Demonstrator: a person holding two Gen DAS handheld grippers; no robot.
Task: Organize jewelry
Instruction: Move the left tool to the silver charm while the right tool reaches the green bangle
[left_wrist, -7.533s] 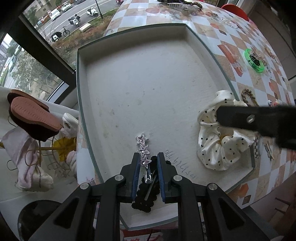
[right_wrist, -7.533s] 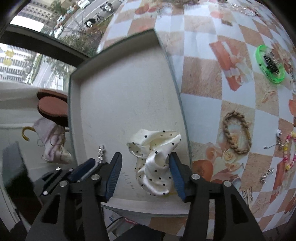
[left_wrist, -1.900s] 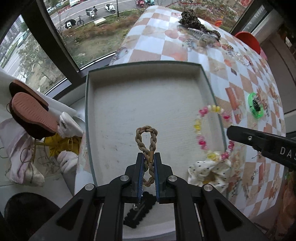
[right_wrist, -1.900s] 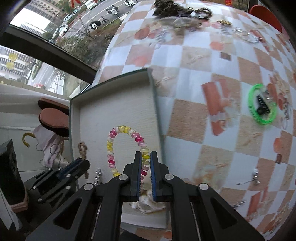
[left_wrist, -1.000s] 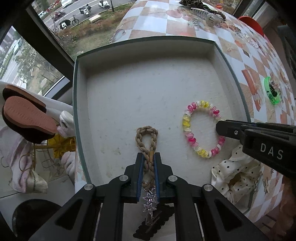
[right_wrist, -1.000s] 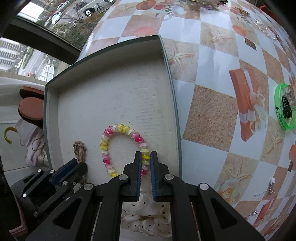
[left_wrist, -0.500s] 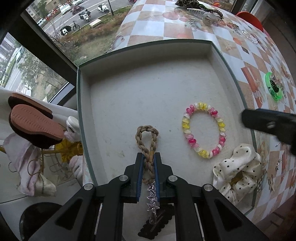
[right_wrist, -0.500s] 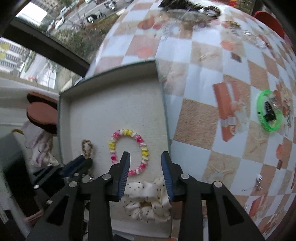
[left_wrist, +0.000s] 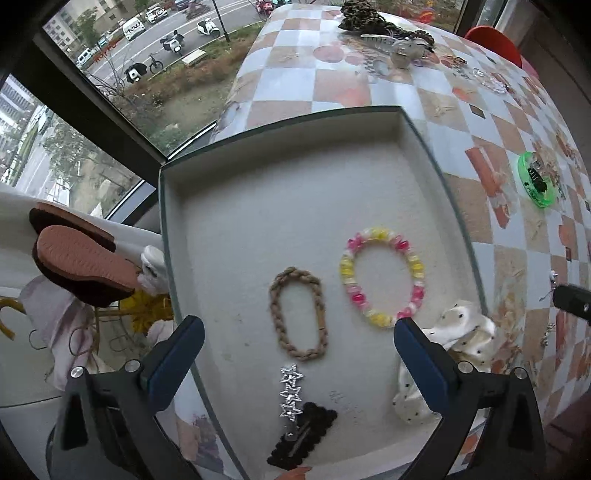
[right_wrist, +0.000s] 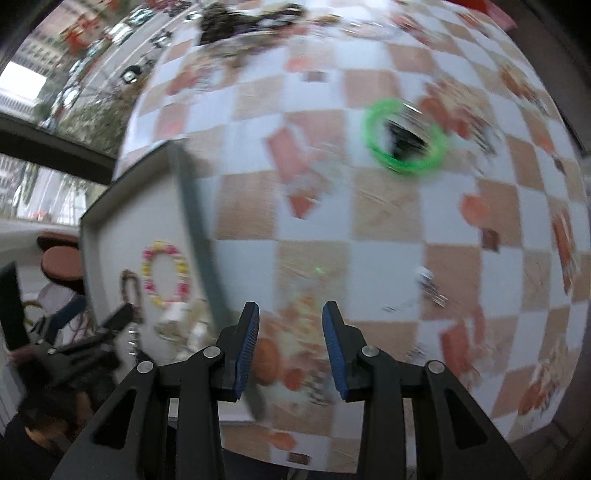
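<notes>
A grey tray (left_wrist: 166, 221) holds a brown braided loop (left_wrist: 275, 306), a pink and yellow bead bracelet (left_wrist: 347, 266), a silver star clip (left_wrist: 291, 391), a black clip (left_wrist: 317, 424) and a white dotted scrunchie (left_wrist: 469, 328). My left gripper (left_wrist: 297, 328) hangs above the tray pointing down. Its jaws are opening wide and touch nothing; the braided loop lies flat between them. My right gripper (right_wrist: 290, 310) is open and empty over the checkered tablecloth, to the right of the tray rim (right_wrist: 195, 221). That view is blurred by motion.
A green ring (right_wrist: 373, 144) with a dark piece inside lies on the cloth beyond the right gripper, and a small silver piece (right_wrist: 428, 284) lies to its right. More jewelry (left_wrist: 369, 22) is heaped at the table's far end. A window and shoes (left_wrist: 81, 258) lie left of the tray.
The left jaws sprang wide and let go of the braided loop, which now lies in the tray. The right gripper, open, swung right from over the bracelet to over the tablecloth.
</notes>
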